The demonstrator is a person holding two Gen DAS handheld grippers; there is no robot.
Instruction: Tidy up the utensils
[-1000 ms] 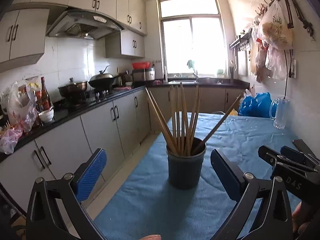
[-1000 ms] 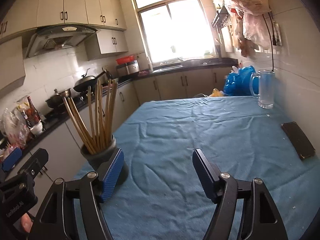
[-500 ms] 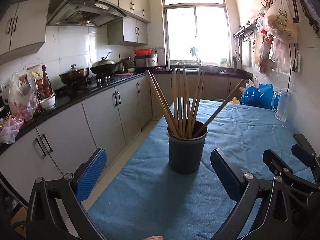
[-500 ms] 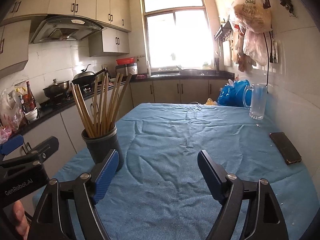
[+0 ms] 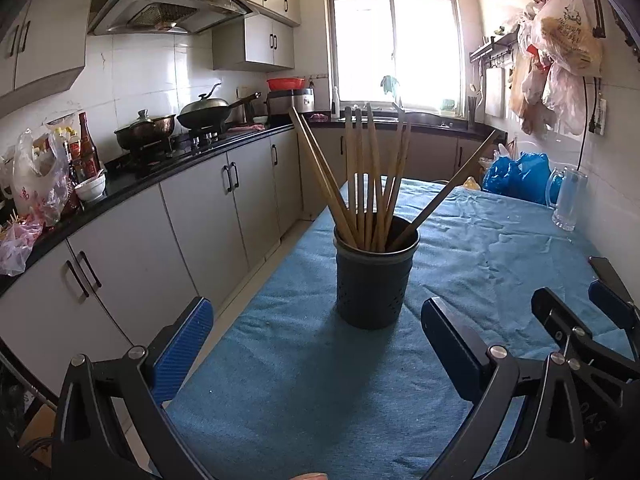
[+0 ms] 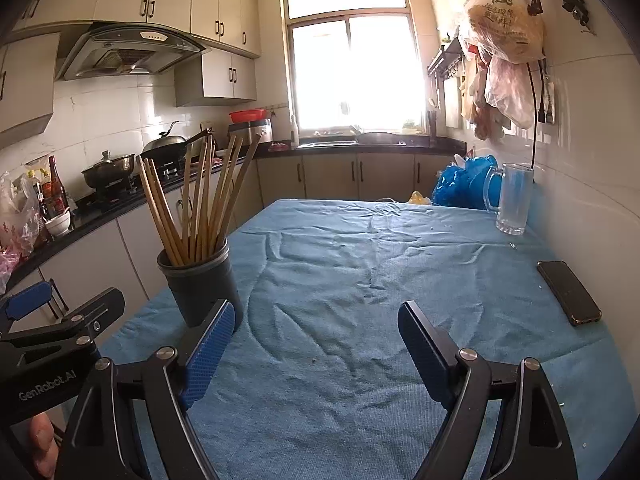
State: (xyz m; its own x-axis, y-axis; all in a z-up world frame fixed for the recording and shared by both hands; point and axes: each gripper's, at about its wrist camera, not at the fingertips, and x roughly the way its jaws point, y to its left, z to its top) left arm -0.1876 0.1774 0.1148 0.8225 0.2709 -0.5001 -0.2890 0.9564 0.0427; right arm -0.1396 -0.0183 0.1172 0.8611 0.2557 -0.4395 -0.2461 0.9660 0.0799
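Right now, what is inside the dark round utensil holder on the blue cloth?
The dark round utensil holder holds a bundle of long wooden chopsticks, standing and fanning outward, one leaning far right. Its wall hides their lower ends and the bottom, so anything else inside cannot be seen.

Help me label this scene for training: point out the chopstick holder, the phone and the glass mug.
chopstick holder (image 5: 374,280): left wrist view, middle of its dark front wall.
phone (image 6: 568,292): right wrist view, centre of its dark screen.
glass mug (image 6: 514,200): right wrist view, middle of its clear body.

Dark holder (image 6: 200,284) of chopsticks (image 6: 200,200) blocks left; blue cloth (image 6: 360,280) lies open.
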